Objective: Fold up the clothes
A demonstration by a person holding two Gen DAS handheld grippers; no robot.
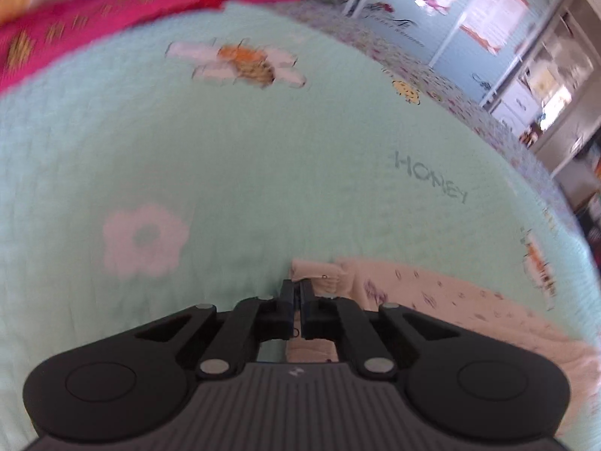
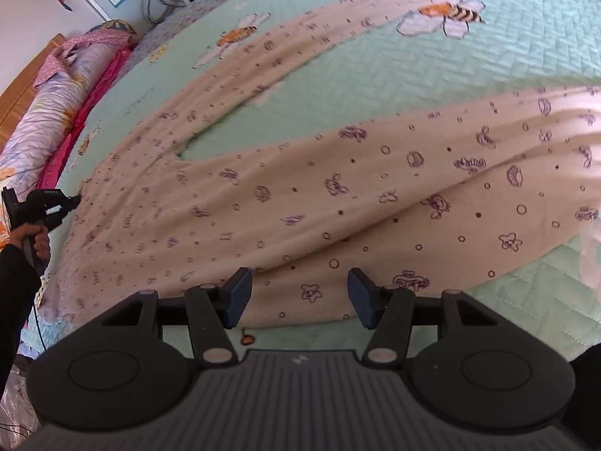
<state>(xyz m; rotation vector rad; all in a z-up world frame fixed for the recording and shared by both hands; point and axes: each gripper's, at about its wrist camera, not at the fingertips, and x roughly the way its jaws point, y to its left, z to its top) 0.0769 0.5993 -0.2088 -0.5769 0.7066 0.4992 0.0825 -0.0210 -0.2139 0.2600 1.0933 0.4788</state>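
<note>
A pair of cream pyjama trousers with small purple prints lies spread on the mint-green bedspread, its two legs fanning toward the upper right. My right gripper hovers open over the near hem edge, nothing between its blue pads. At the far left of the right wrist view, a hand holds my left gripper, which pinches the waistband corner. In the left wrist view the left gripper is shut on that cream fabric corner, with the garment trailing off to the right.
A pink sheet and floral pillows line the head of the bed by a wooden headboard. Shelves and posters stand beyond the bed's far edge. The bedspread carries bee, flower and "HONEY" prints.
</note>
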